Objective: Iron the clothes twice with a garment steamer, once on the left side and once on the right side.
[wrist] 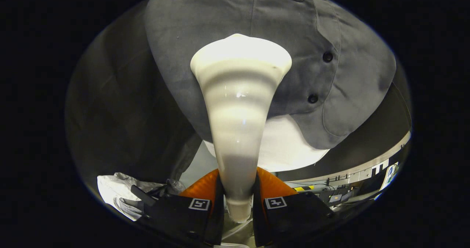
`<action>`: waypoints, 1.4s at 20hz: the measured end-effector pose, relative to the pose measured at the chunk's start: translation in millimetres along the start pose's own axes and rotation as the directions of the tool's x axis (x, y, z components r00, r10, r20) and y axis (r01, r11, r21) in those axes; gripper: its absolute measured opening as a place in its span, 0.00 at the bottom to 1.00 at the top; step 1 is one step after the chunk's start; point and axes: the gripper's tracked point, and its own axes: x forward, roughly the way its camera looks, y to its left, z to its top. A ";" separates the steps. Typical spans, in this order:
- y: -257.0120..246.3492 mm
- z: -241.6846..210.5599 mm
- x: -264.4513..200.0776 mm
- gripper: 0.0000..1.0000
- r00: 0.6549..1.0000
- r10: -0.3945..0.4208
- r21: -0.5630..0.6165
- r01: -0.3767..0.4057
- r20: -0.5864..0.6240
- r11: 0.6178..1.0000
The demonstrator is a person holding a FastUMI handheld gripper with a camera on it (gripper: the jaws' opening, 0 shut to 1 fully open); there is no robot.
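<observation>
A cream-white garment steamer head (238, 105) rises from between my fingers and widens to a flat nozzle at its far end. My gripper (238, 200) is shut on its narrow handle, one finger pressing each side. The nozzle rests against a grey buttoned shirt (205, 31) hanging just beyond it, left of the button placket (326, 57). A white undergarment (286, 145) hangs out below the shirt's hem, behind the steamer.
A dark cloth wall (117, 105) hangs to the left of the shirt. Crumpled clear plastic and a dark hanger-like piece (128, 193) lie low beside the left finger. Beyond the right finger is a floor with cables and equipment (341, 193).
</observation>
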 end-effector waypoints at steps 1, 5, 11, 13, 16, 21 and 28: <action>-0.4 -3.8 2.2 0.40 1.000 0.001 0.001 -0.001 -0.005 1.000; -3.0 -7.8 -0.5 0.41 1.000 0.017 0.018 -0.017 0.000 1.000; 0.8 39.8 -66.0 0.40 0.992 0.042 0.029 -0.045 0.117 0.999; -2.4 58.3 -95.2 0.40 0.984 0.044 0.024 -0.049 0.172 0.998; -16.2 85.1 -131.7 0.40 0.965 0.038 0.034 -0.048 0.260 0.998; -41.1 137.0 -196.8 0.40 0.911 0.006 0.078 -0.042 0.411 0.996; -100.2 190.3 -290.3 0.40 0.799 -0.088 0.163 -0.012 0.595 0.987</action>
